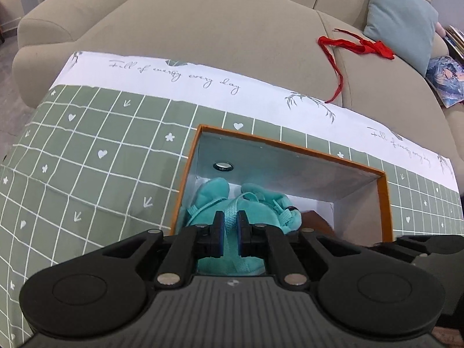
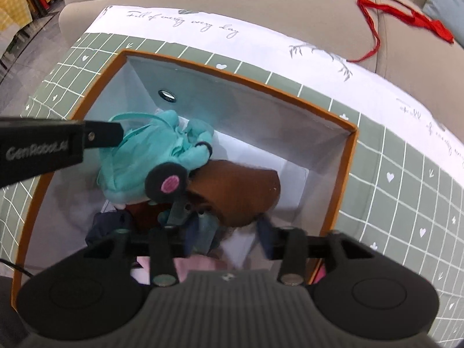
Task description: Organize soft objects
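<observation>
The left gripper is clenched on a strap of the teal plush bag, which sits in the orange box near its far left corner (beside a brown plush). The right gripper hangs released above the box's near side.

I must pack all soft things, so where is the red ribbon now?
The red ribbon lies outside the box, on the beige sofa seat beyond the table, toward the right in both views, beside the light blue cushion.
</observation>
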A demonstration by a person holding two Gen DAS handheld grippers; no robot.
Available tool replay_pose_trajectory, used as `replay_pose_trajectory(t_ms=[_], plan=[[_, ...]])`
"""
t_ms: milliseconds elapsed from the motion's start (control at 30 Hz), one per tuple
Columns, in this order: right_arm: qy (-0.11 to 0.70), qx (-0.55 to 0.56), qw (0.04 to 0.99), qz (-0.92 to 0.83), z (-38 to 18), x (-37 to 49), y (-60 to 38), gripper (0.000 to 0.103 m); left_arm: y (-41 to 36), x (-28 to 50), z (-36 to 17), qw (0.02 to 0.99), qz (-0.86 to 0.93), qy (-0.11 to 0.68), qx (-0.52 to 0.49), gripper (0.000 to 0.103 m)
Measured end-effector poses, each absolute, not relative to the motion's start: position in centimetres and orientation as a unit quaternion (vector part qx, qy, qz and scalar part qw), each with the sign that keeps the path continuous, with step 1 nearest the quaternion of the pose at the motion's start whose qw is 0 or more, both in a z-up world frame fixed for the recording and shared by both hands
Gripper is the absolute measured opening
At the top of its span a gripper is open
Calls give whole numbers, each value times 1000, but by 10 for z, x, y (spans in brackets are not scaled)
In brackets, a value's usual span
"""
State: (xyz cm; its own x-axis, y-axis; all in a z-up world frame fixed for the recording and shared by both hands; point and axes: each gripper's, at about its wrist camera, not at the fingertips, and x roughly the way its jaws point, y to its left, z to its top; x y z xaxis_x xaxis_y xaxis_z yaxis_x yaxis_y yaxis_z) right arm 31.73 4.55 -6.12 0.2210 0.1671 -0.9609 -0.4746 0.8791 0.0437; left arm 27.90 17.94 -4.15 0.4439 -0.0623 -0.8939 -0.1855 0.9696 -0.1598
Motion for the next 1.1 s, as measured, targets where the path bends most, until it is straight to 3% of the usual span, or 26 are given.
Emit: replay_pose_trajectory(t_ms=[67, 200, 367, 400, 433, 467, 500, 533, 800, 1100], plan=[[583, -142, 772, 211, -59, 313, 48, 52, 179, 280, -42, 842, 31, 525, -120, 9], [568, -159, 776, 225, -51, 303, 53, 74, 177, 278, -38, 850, 27, 515, -111, 9], [561, -162, 775, 241, -41, 295, 54, 77, 177, 277, -35, 851, 19, 511, -117, 11], [560, -161, 776, 243, -39, 294, 55, 77, 178, 276, -35, 851, 14, 511, -121, 25], [558, -159, 777, 246, -37, 291, 55, 77, 177, 275, -34, 850, 5, 512, -125, 48], [556, -159, 777, 248, -35, 289, 55, 78, 177, 275, -34, 850, -2, 511, -127, 63], [554, -159, 778, 251, -32, 287, 55, 79, 175, 273, -32, 852, -4, 508, -127, 86], [551, -159, 779, 253, -30, 285, 55, 79, 174, 271, -30, 857, -4, 500, -123, 93], [536, -150, 791, 254, -14, 273, 50, 86, 155, 262, -11, 877, 45, 478, -32, 93], [509, -129, 813, 252, 10, 251, 41, 90, 139, 230, 28, 917, 98, 386, 7, 89]])
